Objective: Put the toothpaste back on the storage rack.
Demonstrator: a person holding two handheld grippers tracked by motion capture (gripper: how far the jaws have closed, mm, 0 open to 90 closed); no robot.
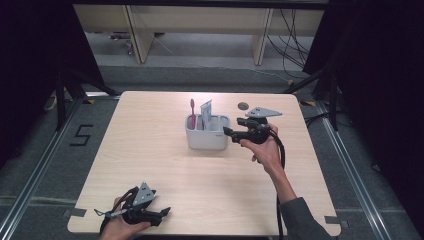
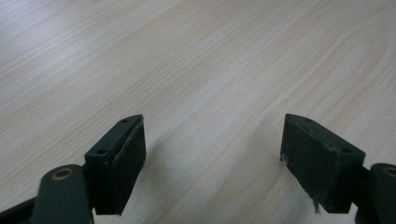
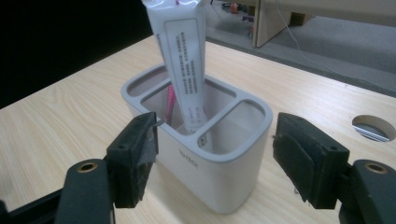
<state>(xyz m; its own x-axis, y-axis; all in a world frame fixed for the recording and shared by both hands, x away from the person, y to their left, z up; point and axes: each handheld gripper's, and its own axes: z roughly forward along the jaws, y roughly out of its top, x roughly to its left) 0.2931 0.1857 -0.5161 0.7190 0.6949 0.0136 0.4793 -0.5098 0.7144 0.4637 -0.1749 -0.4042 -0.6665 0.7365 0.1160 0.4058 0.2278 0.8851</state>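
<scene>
A: Holder, white and compartmented, sits just ahead of the right gripper, its near end between the parted jaws, which grasp nothing; a toothpaste tube leans inside and a pink toothbrush stands behind.

B: Risk?

A: One black pad is almost at the holder's wall. A nudge could slide or tip it and spill the tube. The left gripper hangs spread and empty over bare table.
</scene>
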